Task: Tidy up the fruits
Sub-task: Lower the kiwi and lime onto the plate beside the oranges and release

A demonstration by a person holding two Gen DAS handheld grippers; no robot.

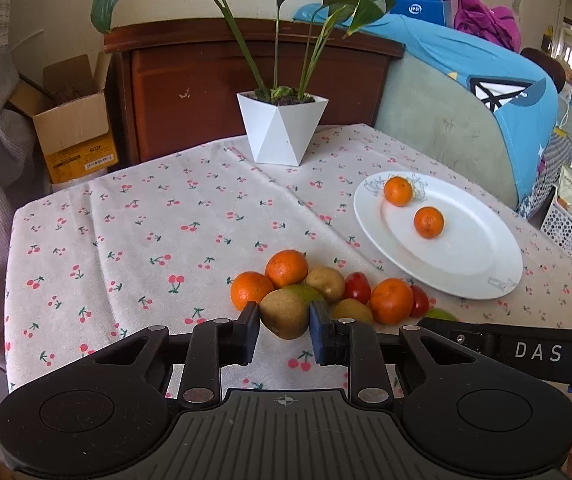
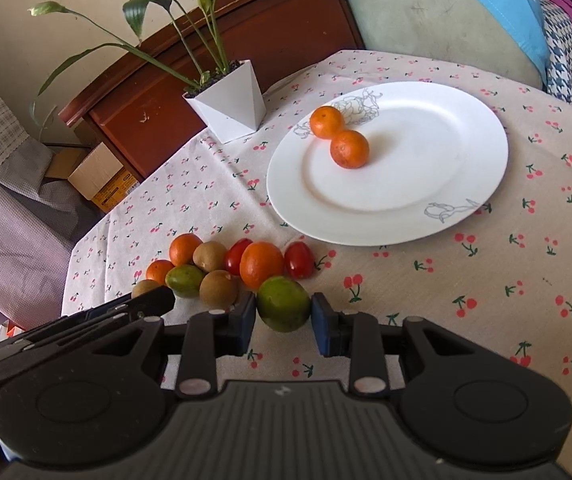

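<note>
Two fruits were gripped at once: my left gripper (image 1: 284,330) had its jaws clamped on a kiwi (image 1: 284,314), my right gripper (image 2: 283,323) on a green fruit (image 2: 283,303), both at the near edge of the pile (image 2: 222,266) on the worktop (image 2: 465,280). I judged round skins could squirt free, or lifting might nudge neighbours rolling, short of the plate (image 2: 425,208).
</note>
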